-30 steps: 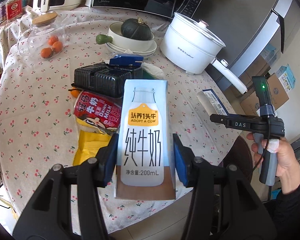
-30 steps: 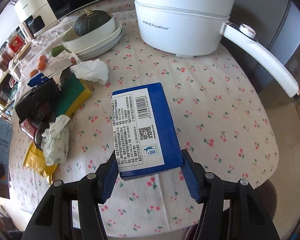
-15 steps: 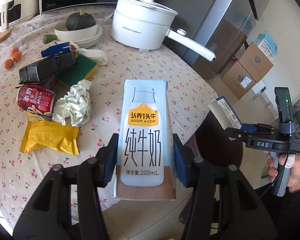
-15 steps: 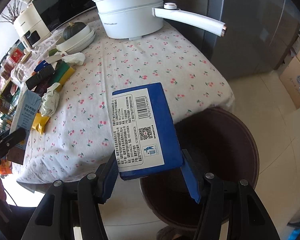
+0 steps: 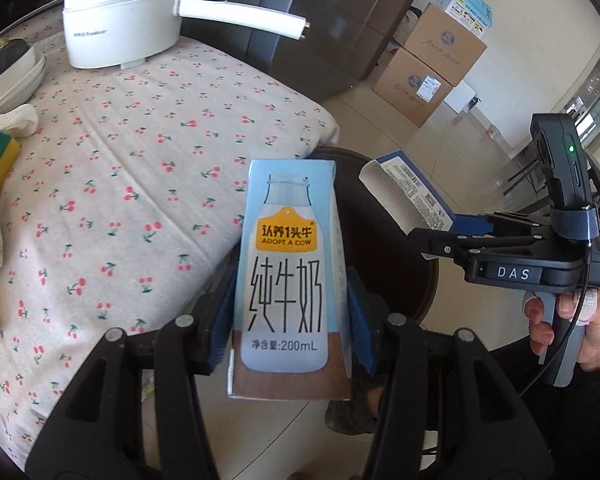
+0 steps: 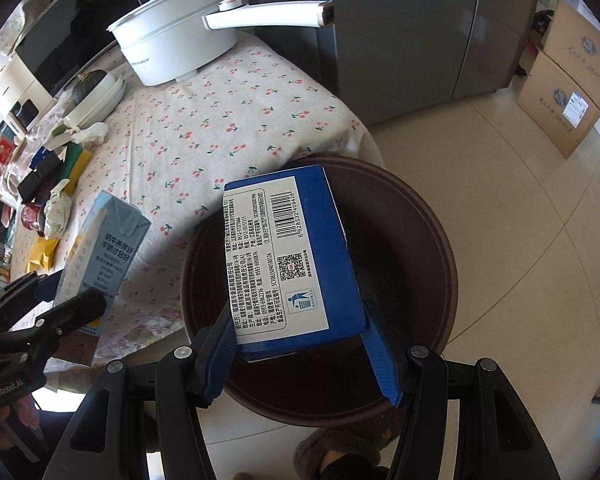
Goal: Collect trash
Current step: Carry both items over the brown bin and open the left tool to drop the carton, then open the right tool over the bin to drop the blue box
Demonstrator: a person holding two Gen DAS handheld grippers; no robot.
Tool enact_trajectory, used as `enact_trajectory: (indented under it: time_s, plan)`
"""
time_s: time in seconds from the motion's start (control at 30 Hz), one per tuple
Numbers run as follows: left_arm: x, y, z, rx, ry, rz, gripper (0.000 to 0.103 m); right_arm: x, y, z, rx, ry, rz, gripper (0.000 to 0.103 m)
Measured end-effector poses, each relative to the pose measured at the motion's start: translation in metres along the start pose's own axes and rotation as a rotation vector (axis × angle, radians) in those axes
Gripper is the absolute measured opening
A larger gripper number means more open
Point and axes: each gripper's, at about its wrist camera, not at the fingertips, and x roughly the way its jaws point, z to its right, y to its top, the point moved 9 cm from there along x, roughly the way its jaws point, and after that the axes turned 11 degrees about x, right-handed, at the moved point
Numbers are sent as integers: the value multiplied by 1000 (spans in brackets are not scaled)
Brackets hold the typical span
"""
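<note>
Beside the cherry-print tabletop (image 6: 236, 120), right gripper (image 6: 300, 344) clamps the blue box (image 6: 296, 256) over the brown bin (image 6: 420, 240), left gripper (image 5: 288, 320) grips the milk carton (image 5: 288, 280); centre each before releasing.

Table (image 5: 140, 152) w/ pot (image 5: 120, 20), wrappers (left edge) (image 6: 46, 252).

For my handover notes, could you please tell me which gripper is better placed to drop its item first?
Right. The right gripper holds the blue box directly over the brown bin; the left gripper's milk carton looks closer to the table edge.
</note>
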Motion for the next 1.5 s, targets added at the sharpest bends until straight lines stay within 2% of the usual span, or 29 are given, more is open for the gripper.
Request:
enact_trajectory:
  time_s: [0.23, 0.37, 0.43, 0.47, 0.5, 0.6, 0.73, 1.17, 1.2, 1.27, 1.5]
  plan:
    - [37, 8, 21, 52, -30, -29, 53, 0, -5, 34, 46, -34, -11, 61]
    - [43, 14, 22, 59, -29, -4, 53, 2, -5, 44, 65, -42, -19, 61]
    - [45, 17, 22, 42, -38, 0, 69, 3, -4, 47, 70, -44, -22, 61]
    - [44, 18, 20, 28, -32, 1, 82, 3, -4, 48, 71, -46, -23, 61]
    - [41, 18, 18, 22, -25, 5, 86, 3, -4, 49, 72, -47, -23, 61]
    - [35, 15, 12, 31, 19, -12, 87, 4, -4, 48, 69, -48, -25, 61]
    - [28, 10, 2, 26, 51, -20, 95, 5, -5, 44, 60, -48, -28, 61]
    - [-4, -12, -40, -45, 118, -32, 99, 11, -4, 29, 41, -63, -39, 61]
    - [-8, -14, -44, -50, 124, -30, 100, 11, -3, 28, 41, -66, -39, 64]
    - [-15, -17, -51, -62, 137, -27, 100, 10, -1, 22, 31, -69, -27, 81]
    - [-46, -32, -82, -106, 200, -13, 100, 13, 1, -9, -26, -63, -29, 83]
